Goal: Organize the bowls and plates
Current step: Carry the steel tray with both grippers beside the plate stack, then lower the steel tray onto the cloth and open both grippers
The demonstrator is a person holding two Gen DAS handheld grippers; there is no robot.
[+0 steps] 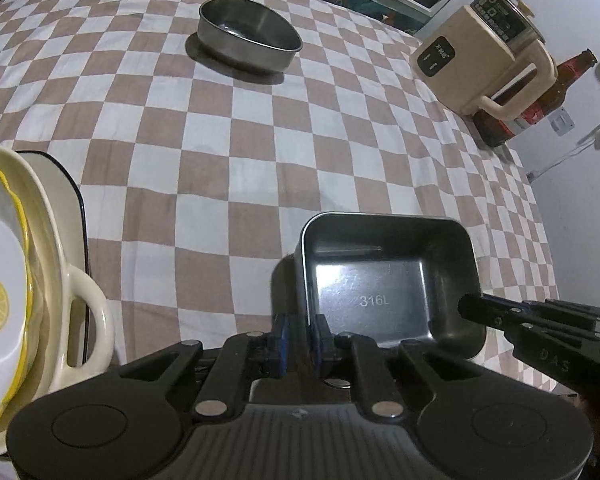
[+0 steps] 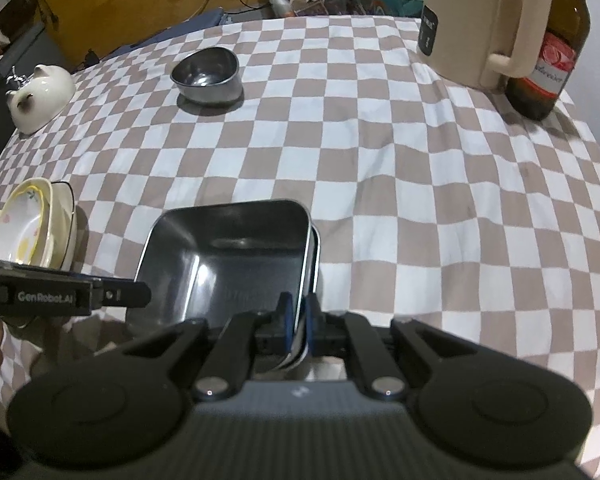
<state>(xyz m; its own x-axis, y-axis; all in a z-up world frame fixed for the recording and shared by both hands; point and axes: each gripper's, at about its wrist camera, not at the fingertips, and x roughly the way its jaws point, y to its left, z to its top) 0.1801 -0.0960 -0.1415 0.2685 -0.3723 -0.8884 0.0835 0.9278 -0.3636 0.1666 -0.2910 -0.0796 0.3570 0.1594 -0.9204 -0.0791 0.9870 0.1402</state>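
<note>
Both grippers are clamped on steel: the left gripper [image 1: 300, 342] pinches the left wall of the rectangular tray [image 1: 384, 280] near the lower centre of its frame, and the right gripper [image 2: 296, 322] pinches the right wall, where two rims appear to sit one inside the other, so a second tray [image 2: 315, 256] may be nested beneath the first. From that hold, the likeliest fault is slip: thin, smooth metal walls give the pads little to bite, and if the two hands move at different rates the tray could twist out of one grip and drop onto the checked cloth [image 1: 260, 160]. If the right pads hold both rims while the left holds only the inner one, lifting might split the pair unevenly and jam them askew. Further out, the stack of ceramic dishes [image 1: 40, 260] sits at the left edge, and a swing that way could knock its handle. The round bowl [image 1: 248, 34] stands well apart at upper centre, not yet gathered. The kettle [image 1: 484, 56] and bottle [image 1: 540, 96] at upper right look safely distant.
</note>
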